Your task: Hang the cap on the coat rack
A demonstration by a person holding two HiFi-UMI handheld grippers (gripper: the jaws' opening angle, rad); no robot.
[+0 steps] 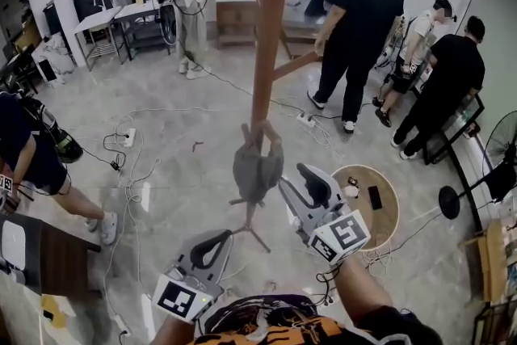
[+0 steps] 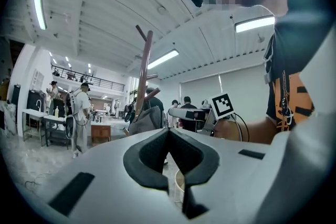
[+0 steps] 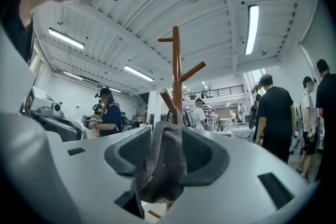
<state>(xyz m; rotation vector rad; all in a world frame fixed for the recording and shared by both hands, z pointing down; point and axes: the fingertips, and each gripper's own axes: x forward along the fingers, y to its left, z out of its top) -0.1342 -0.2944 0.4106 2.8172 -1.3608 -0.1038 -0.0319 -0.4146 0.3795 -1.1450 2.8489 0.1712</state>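
Note:
The brown wooden coat rack [image 1: 271, 28] stands on the floor in front of me, also seen in the left gripper view [image 2: 143, 71] and the right gripper view [image 3: 176, 60]. A grey cap [image 1: 257, 167] hangs from one of its lower pegs. My right gripper [image 1: 294, 175] sits just right of the cap, open; in its own view the cap [image 3: 165, 165] hangs loosely between the wide jaws of that gripper [image 3: 166, 131]. My left gripper [image 1: 216, 243] is lower and nearer to me, shut and empty [image 2: 168, 131]. From there the cap [image 2: 144, 119] shows beside the pole.
Several people stand behind the rack, one in black [image 1: 359, 20] close on the right. A round wooden table [image 1: 386, 216] with a phone stands at the right. Cables and a power strip [image 1: 129, 137] lie on the floor at left. A dark table [image 1: 48, 258] is at lower left.

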